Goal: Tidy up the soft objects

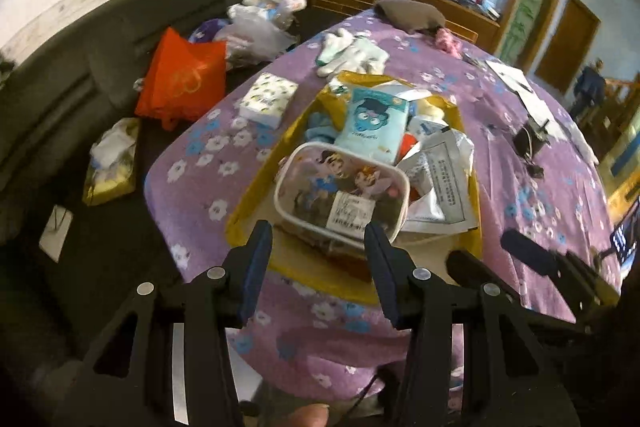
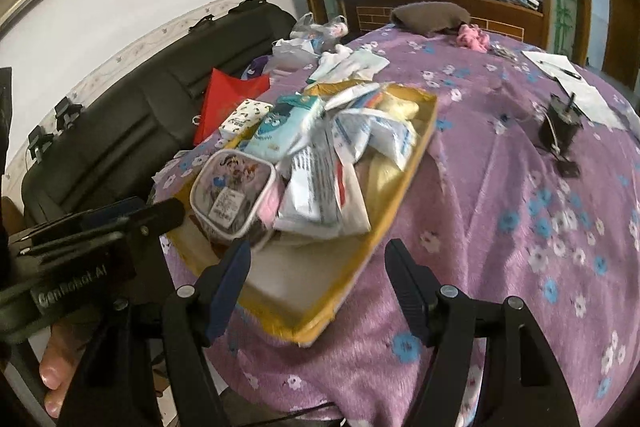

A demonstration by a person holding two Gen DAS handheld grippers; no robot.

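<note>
While heaped with soft packets, tray (image 1: 256,195): gold, rectangular, mid-frame.
Pouch (image 1: 344,187): clear, cartoon-printed.
Left gripper (image 1: 318,239): jaws apart, empty.
Right gripper (image 2: 318,259): jaws spread, empty.

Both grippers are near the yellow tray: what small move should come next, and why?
Probably ease the left gripper forward onto the clear cartoon pouch. Its open jaws already frame the pouch at the near end of the yellow tray, while the right gripper stands empty over the tray's edge.
</note>
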